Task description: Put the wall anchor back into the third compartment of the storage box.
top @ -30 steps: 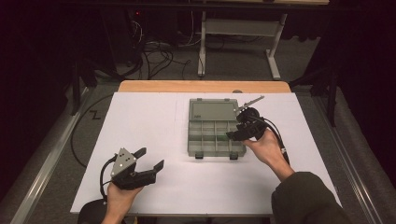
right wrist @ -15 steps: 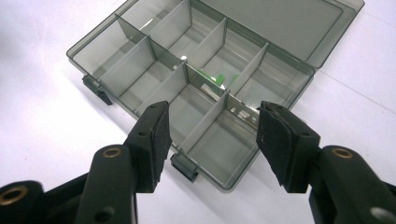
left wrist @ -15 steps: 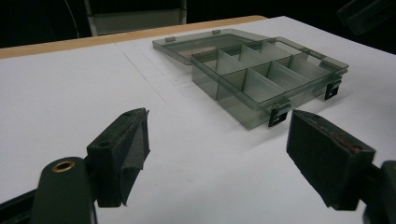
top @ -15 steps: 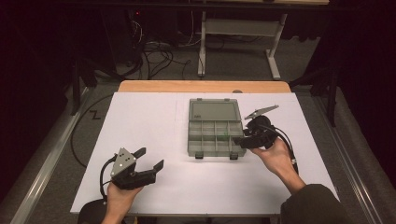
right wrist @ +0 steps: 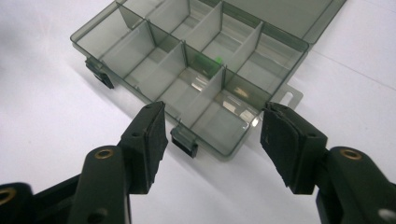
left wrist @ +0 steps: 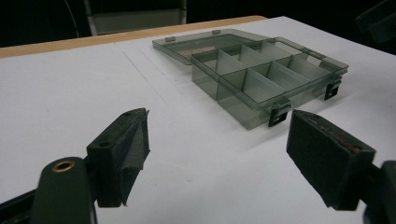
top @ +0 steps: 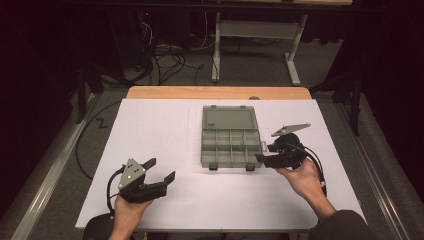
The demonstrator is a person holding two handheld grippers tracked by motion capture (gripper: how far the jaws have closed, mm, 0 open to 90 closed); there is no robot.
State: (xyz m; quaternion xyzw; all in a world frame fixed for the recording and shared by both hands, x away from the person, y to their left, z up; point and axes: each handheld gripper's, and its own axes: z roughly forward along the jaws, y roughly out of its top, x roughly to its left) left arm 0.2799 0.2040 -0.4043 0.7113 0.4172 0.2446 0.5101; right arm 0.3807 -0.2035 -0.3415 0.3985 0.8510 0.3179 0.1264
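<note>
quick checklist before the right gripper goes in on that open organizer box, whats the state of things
1. Organizer box lid open, lying flat behind the compartments: ok.
2. Right gripper jaws open and empty, aimed at the box's near corner: ok.
3. Left gripper open, away from the box: ok.
4. Small green item sits in one compartment: ok; what it is, cannot tell.
5. Front latches unhooked: ok.
6. Box steadied against sliding: not ok, nothing holds it.

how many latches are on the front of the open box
2. Both black latches hang on the near wall of the box: one just ahead of the right gripper, the other at the far end of that wall.
</note>
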